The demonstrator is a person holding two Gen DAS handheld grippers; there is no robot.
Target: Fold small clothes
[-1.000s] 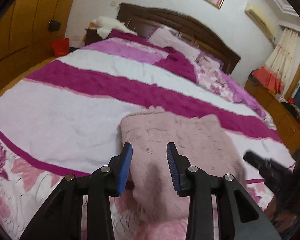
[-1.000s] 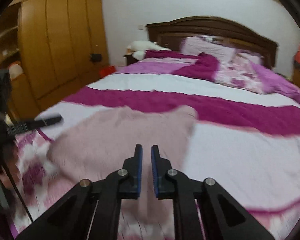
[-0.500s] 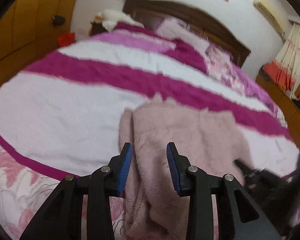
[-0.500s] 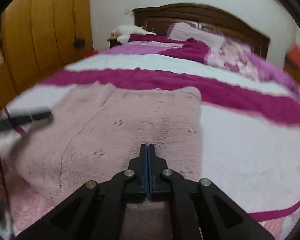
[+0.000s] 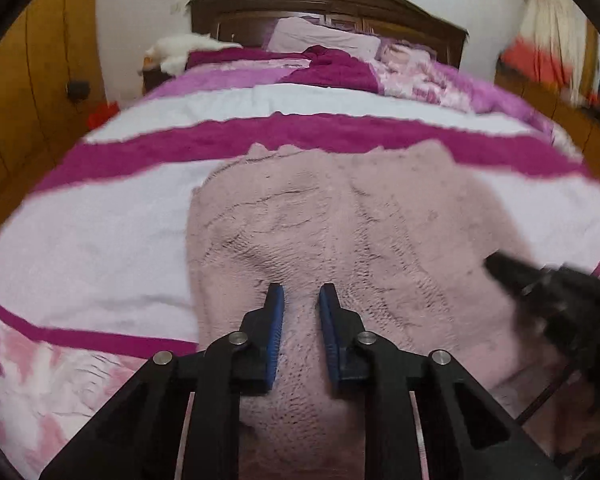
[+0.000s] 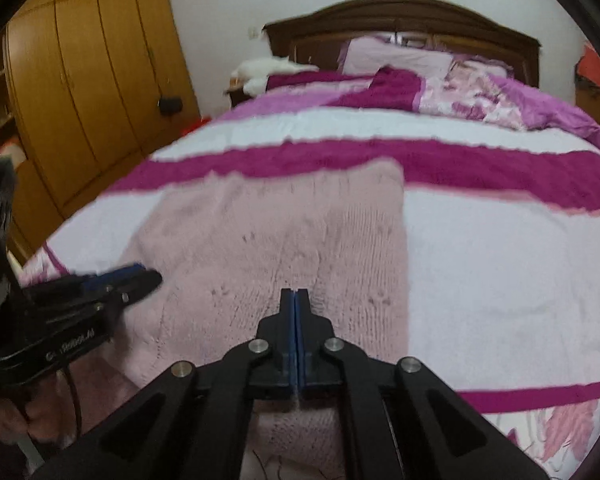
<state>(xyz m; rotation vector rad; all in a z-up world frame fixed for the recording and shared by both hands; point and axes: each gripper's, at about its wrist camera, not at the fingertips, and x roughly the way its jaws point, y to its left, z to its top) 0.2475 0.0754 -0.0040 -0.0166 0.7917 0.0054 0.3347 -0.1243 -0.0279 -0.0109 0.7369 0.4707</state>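
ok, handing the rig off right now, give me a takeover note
Left gripper: fingers closing onto the near edge of the pink sweater, fabric pinched between them.
Right gripper: fingers shut over the same near edge; whether they hold any fabric is unclear.
The pink sweater lies spread out on the striped bedspread.
Done: laid out. Left: every fold.

A bed (image 5: 112,216) in white and magenta stripes fills the frame; a fuzzy pink garment (image 5: 340,240) lies spread at centre, pillows (image 5: 324,38) at the top.
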